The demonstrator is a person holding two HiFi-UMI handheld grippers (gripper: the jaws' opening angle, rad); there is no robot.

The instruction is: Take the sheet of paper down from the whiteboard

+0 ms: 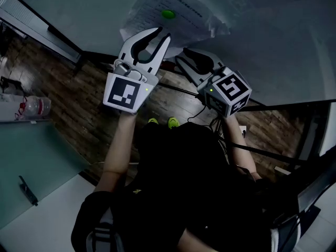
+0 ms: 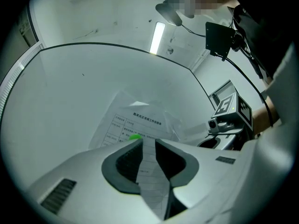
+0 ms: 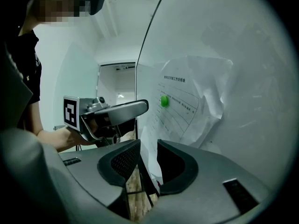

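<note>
Dim room with a plank floor (image 1: 79,104); no desk shows, so positions are given against the whiteboard (image 1: 273,35).

Finding 1: the sheet of paper (image 1: 191,20) is on the whiteboard near its lower edge, creased, and pinned through its upper middle by a green magnet (image 1: 168,13). It has not been taken down.

Finding 2: the left gripper (image 1: 163,34) points at the sheet, tips just below the magnet. Its jaws stand narrowly apart. The left gripper view shows print through the gap, but no closure on paper or magnet.

Finding 3: the right gripper (image 1: 190,56) sits beside it, nearer the board's lower edge, off the sheet's bottom corner. Its jaws are narrowly apart with nothing between them.

Assessment: approach appears complete. Freeing the magnet, gripping the sheet and lifting it away all remain.
</note>
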